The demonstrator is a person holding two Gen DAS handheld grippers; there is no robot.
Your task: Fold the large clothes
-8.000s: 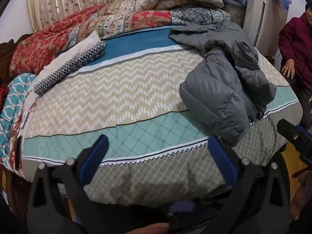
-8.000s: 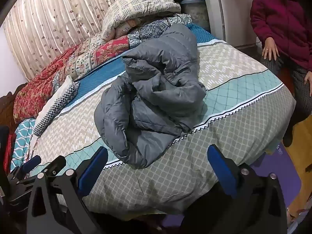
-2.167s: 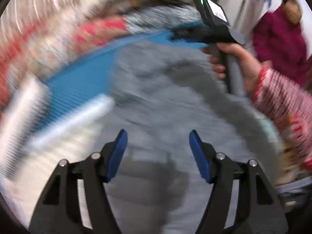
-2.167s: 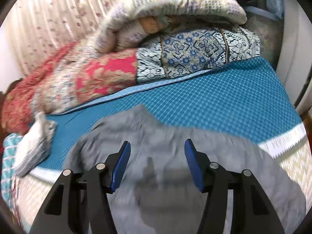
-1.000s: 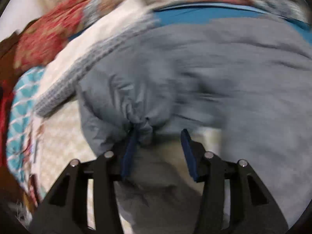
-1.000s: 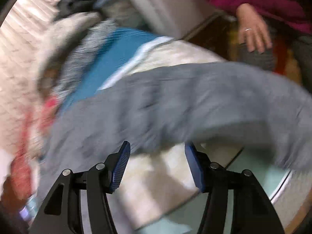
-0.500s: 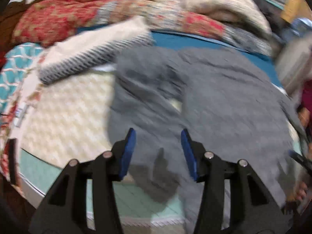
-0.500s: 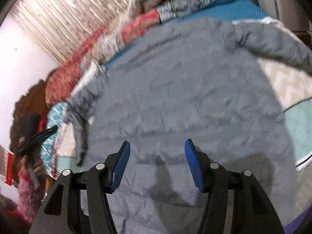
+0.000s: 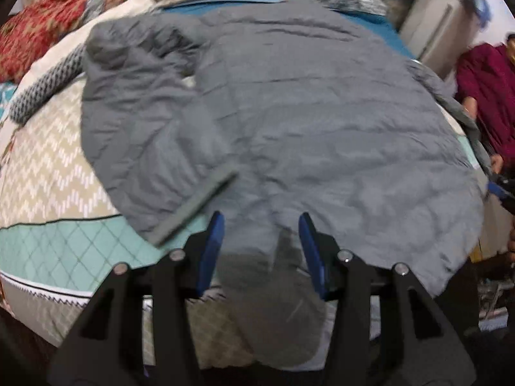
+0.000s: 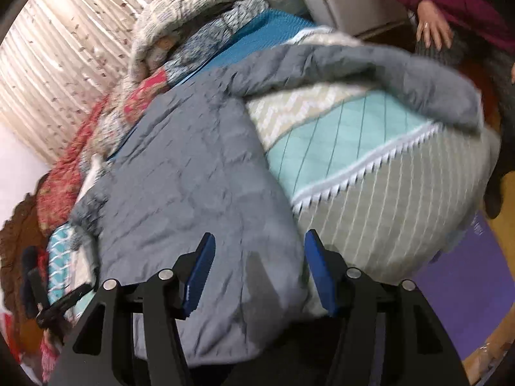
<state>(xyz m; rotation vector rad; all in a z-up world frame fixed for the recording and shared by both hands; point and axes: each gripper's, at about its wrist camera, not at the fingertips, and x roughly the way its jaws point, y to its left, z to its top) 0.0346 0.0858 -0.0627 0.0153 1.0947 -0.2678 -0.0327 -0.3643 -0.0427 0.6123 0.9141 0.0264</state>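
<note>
A grey quilted jacket (image 9: 305,112) lies spread flat across the bed, its hem hanging over the foot edge. Its left sleeve (image 9: 145,135) lies bent down beside the body, cuff (image 9: 196,202) towards the foot. My left gripper (image 9: 260,244) hovers open over the middle of the hem, with flat cloth beneath its blue pads. In the right wrist view the jacket (image 10: 193,177) fills the left half, and its right sleeve (image 10: 386,70) stretches out towards the bed's right edge. My right gripper (image 10: 257,267) stands open over the jacket's lower right corner, gripping nothing.
The bed cover (image 9: 48,160) is patterned beige, teal and grey. Folded quilts (image 10: 193,16) are piled at the head, and a patterned pillow (image 9: 42,87) lies at the left. A person in maroon (image 9: 482,96) sits beside the bed by a white appliance (image 9: 434,25). A purple mat (image 10: 466,273) covers the floor.
My left gripper has come away from the left sleeve's cuff and moved right to the hem. My right gripper has swung from the right sleeve across the jacket to its lower right corner.
</note>
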